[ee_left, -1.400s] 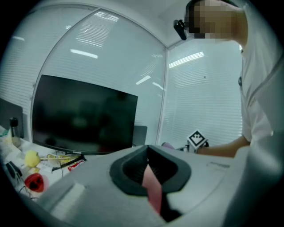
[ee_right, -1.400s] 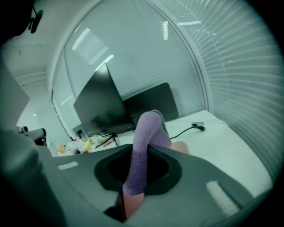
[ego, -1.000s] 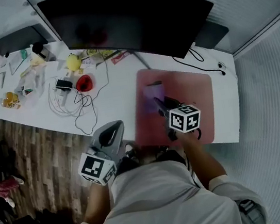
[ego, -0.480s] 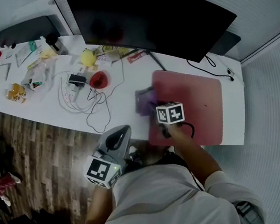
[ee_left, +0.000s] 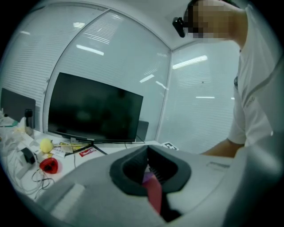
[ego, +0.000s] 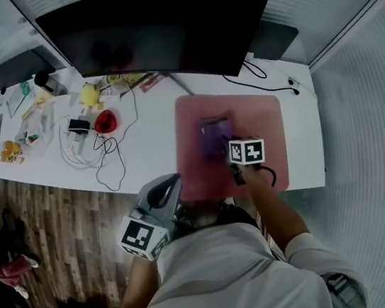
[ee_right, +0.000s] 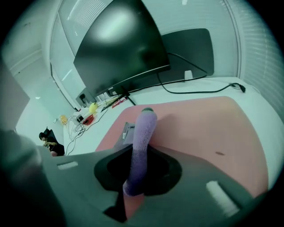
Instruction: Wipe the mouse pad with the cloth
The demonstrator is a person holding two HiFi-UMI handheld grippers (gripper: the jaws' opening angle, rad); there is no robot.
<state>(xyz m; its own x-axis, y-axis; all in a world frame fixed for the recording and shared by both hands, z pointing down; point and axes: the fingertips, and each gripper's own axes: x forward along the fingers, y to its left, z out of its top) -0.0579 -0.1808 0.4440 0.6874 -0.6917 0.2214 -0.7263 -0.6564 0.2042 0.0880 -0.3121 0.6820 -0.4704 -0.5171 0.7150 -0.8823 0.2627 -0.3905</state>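
The cloth [ego: 213, 138] is purple and bunched, and my right claw [ee_right: 137, 173] is clamped on it, both jaws pressing a fold that rises between them and runs forward. It rests on the left-middle part of the pink mouse pad [ego: 262, 114], touching its surface. The pad lies flat at the right end of the white desk [ego: 145, 146], its near edge close to the desk's front edge, just in front of the dark monitor [ego: 153, 33]. A black cable [ego: 263, 89] trails across the desk behind the pad. My left claw [ee_left: 150, 174] has its jaws together with nothing between them; I hold it off the desk's front edge, over the wooden floor [ego: 60, 227] and close to my body. Further left on the desk sit a red object [ego: 104, 121], a yellow ball [ego: 90, 93] and a tangle of wires [ego: 84, 148], well apart from the pad
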